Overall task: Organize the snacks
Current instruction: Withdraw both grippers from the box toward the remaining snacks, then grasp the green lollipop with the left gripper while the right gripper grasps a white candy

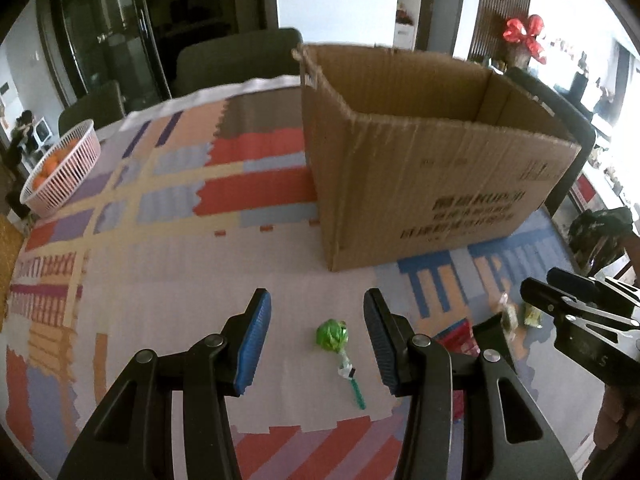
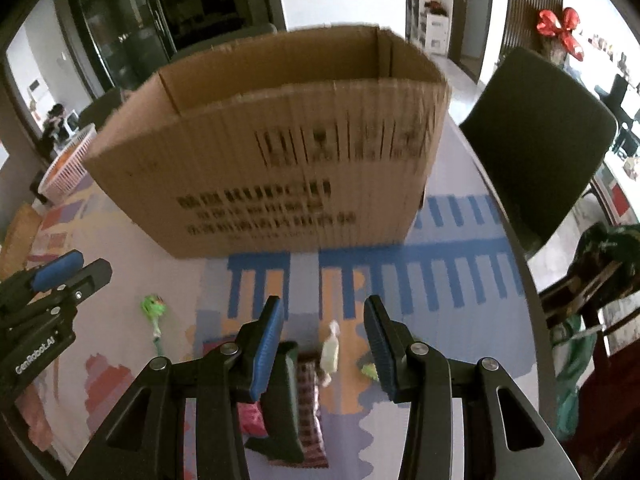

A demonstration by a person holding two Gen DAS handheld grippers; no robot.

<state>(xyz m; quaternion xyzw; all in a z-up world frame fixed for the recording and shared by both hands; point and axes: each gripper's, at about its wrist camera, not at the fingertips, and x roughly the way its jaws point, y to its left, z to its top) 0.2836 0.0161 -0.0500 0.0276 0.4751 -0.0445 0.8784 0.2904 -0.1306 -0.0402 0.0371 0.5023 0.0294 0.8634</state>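
A green-wrapped lollipop (image 1: 333,336) lies on the patterned tablecloth between the open fingers of my left gripper (image 1: 317,336); it also shows in the right wrist view (image 2: 152,307). An open cardboard box (image 1: 420,152) stands behind it; the right wrist view shows it too (image 2: 280,148). My right gripper (image 2: 325,338) is open over a pale wrapped candy (image 2: 330,354), a dark green packet (image 2: 285,396), a checked red packet (image 2: 310,408) and a yellow-green wrapper (image 2: 370,369). The right gripper shows in the left wrist view (image 1: 568,312) at the right.
A pink basket of oranges (image 1: 60,168) sits at the table's far left. Dark chairs stand behind the table (image 1: 236,60) and to the right (image 2: 536,140). The table edge curves along the right side (image 2: 532,280). Bags hang on a chair there (image 2: 600,264).
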